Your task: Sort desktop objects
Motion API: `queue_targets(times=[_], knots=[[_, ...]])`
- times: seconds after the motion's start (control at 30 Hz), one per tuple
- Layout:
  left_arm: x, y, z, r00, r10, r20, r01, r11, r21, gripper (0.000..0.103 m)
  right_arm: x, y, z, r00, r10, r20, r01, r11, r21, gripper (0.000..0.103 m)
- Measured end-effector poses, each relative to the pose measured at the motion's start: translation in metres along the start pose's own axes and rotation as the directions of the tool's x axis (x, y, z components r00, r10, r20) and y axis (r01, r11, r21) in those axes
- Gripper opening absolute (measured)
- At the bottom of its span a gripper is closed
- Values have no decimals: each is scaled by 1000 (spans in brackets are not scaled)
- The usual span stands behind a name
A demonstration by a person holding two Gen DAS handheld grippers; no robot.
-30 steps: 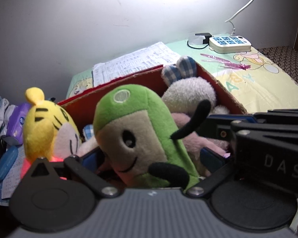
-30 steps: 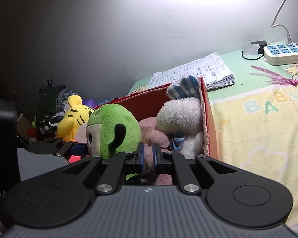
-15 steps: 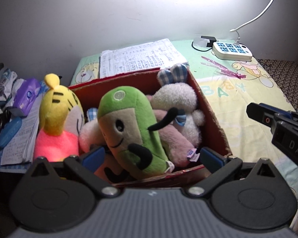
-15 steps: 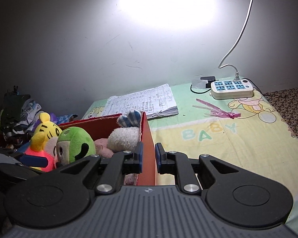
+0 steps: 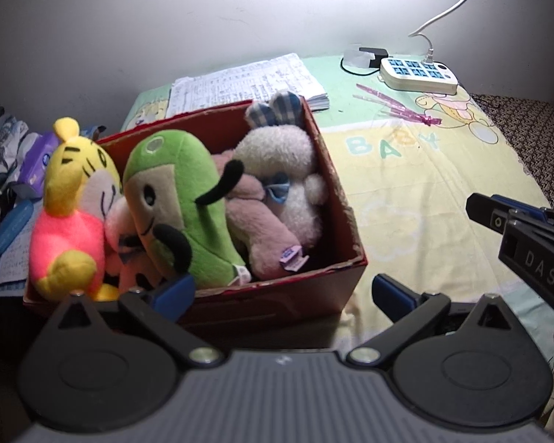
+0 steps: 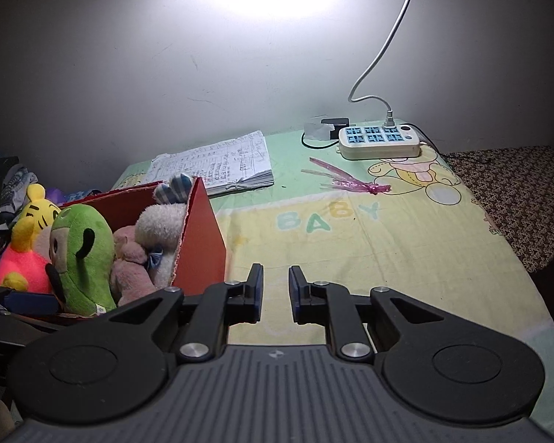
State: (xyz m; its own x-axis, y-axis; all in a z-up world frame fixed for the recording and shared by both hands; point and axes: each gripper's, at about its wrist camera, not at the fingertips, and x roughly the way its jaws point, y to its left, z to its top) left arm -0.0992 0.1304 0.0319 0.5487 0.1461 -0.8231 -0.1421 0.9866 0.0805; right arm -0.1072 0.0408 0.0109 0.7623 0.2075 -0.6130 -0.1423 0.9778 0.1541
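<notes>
Red box (image 5: 277, 295) of plush toys, left-centre frame on the desk (image 6: 387, 251). Green plush (image 5: 181, 199) looks light and squashy: pinch its body mid-height. Left claw (image 5: 282, 291) wide, empty; right claw (image 6: 276, 293) narrow gap, empty.

**Toys packed in a red box**

A red box (image 5: 277, 295) at frame centre holds a tiger (image 5: 70, 199), a green plush (image 5: 181, 199), a pink plush (image 5: 262, 229) and a white bunny (image 5: 288, 162). The left gripper (image 5: 282, 291) gapes wide at the bottom; the right gripper (image 5: 528, 236) enters at the right edge.
</notes>
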Motion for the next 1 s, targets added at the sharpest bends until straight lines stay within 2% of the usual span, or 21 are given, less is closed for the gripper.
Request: queue_targets(times=[0.1,0.27,0.5,0.7,1.0], knots=[[0,-8,-1,1000,8,-4,-8,1000,-4,102,-1,-11,-1,1000,5,-10,-5,1000,4,15],[7,-17,-3,995,90,-45,-91,996,-20,102,0,-20,-5,999,26,-28,-26,1000,-4,16],[9,-12,-18,991,105,-82,-114,988,-101,102,5,-23,-8,995,80,-53,-82,996,-37,17],[7,5,-26,986,130,-102,-143,980,-141,102,11,-12,-11,991,97,-88,-102,993,-59,17],[0,47,-28,985,136,-106,-150,978,-142,102,4,26,-11,991,103,-82,-108,992,-59,20]])
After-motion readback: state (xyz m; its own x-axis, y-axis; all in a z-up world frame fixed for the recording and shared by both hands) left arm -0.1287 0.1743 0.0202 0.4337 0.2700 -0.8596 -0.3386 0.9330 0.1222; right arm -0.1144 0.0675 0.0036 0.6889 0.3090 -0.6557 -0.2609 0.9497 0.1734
